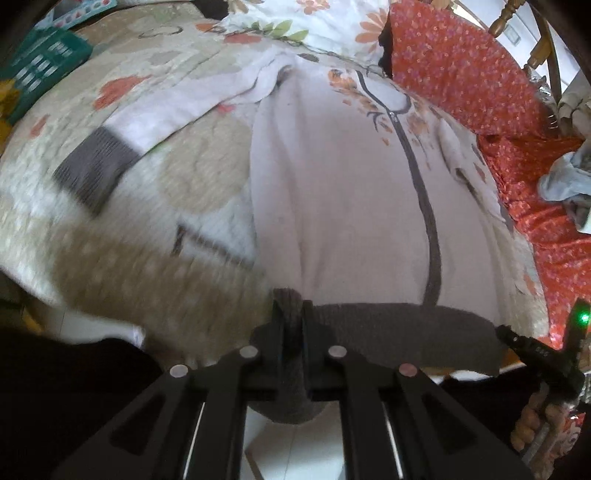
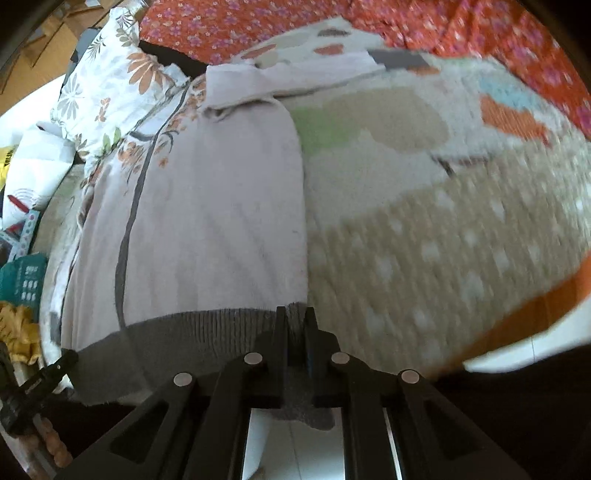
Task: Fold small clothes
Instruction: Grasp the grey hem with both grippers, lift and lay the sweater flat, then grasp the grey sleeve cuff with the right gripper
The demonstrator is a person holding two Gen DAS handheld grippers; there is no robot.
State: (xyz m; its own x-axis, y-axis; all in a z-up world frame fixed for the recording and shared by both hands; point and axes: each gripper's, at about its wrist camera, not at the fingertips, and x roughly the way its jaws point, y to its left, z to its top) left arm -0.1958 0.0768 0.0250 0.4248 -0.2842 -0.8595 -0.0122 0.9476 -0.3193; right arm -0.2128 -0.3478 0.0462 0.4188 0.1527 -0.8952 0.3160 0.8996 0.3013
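Hem corners are both being pinched: left gripper (image 1: 293,314) is clamping the grey ribbed hem band (image 1: 399,328) at one corner, right gripper (image 2: 295,321) is clamping the same band at the other corner, fabric bunched between each pair of closed fingers. Pale zip jacket (image 1: 343,192) is lying flat on the patterned quilt (image 1: 122,229), long axis running from the fingers toward 12 o'clock, collar at the far end by the floral pillow (image 1: 306,18). Sleeve with grey cuff (image 1: 92,166) is trailing to 10 o'clock in the left view. Both grippers are sitting at the near edge, equally close, level, pointing along the zip (image 1: 421,192). Likely next: carrying hem toward collar.
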